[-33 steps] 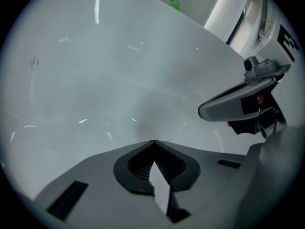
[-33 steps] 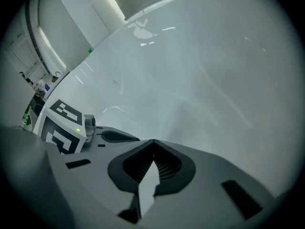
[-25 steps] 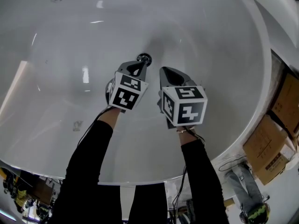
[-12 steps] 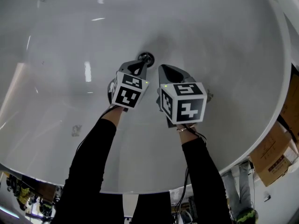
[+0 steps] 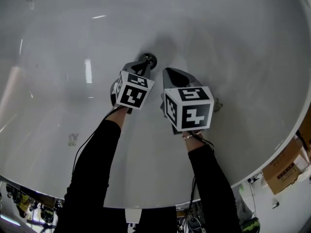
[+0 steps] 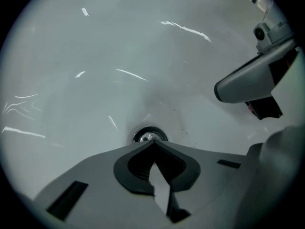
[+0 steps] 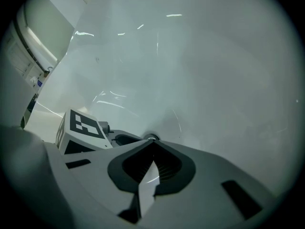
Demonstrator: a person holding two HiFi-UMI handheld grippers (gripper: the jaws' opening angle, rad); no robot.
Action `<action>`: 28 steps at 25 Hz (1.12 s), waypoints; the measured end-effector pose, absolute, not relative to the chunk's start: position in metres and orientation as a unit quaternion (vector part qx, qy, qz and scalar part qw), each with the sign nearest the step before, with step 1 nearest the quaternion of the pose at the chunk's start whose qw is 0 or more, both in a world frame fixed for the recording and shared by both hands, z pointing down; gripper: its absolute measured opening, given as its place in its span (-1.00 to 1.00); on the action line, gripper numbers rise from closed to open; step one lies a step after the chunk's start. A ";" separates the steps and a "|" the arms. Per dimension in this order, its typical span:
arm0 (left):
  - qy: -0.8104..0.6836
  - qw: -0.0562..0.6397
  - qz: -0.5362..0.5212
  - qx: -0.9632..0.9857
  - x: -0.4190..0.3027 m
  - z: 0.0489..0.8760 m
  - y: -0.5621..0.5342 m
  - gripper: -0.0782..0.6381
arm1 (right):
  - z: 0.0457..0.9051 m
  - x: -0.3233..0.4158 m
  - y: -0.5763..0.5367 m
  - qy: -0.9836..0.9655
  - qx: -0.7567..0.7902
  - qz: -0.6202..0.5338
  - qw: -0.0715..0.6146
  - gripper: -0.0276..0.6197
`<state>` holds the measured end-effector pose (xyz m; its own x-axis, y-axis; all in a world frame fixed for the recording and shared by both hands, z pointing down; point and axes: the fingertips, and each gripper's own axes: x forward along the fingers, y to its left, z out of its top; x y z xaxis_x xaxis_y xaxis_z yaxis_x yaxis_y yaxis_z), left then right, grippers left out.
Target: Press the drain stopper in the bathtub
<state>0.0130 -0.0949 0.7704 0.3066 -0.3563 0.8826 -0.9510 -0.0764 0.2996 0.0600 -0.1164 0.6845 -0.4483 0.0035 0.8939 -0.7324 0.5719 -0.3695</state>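
Note:
A round chrome drain stopper (image 5: 148,59) sits in the floor of the white bathtub (image 5: 218,38). My left gripper (image 5: 144,66) is shut, its tips right at the stopper's near edge; the left gripper view shows the drain stopper (image 6: 149,135) just beyond the closed tips of the left gripper (image 6: 152,142). My right gripper (image 5: 167,74) is shut too, hanging a little to the right of the drain. In the right gripper view, the right gripper (image 7: 152,142) has its jaws closed on nothing, and the drain stopper (image 7: 151,137) peeks over them.
The tub's curved rim (image 5: 272,144) runs along the right and bottom. Cardboard boxes (image 5: 286,164) stand on the floor outside it at the right. The left gripper's marker cube (image 7: 78,126) shows in the right gripper view.
Both grippers have edged slightly forward toward the drain; the left tips now reach the stopper's edge. The head camera has shifted, showing less of the boxes at the right.

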 end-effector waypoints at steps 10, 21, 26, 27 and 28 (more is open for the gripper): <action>-0.493 0.468 0.349 0.645 0.017 0.782 -0.098 -0.77 | 0.690 0.063 -0.114 -0.753 0.243 0.401 0.461 -0.91; -0.484 0.488 0.362 0.629 0.018 0.786 -0.100 -0.77 | 0.694 0.071 -0.118 -0.744 0.250 0.408 0.466 -0.91; -0.485 0.492 0.361 0.626 0.018 0.784 -0.103 -0.77 | 0.690 0.074 -0.120 -0.738 0.252 0.409 0.475 -0.91; -0.486 0.494 0.359 0.625 0.018 0.783 -0.103 -0.77 | 0.690 0.074 -0.119 -0.738 0.251 0.408 0.476 -0.91; -0.487 0.496 0.356 0.624 0.018 0.782 -0.102 -0.77 | 0.690 0.074 -0.118 -0.737 0.251 0.408 0.477 -0.91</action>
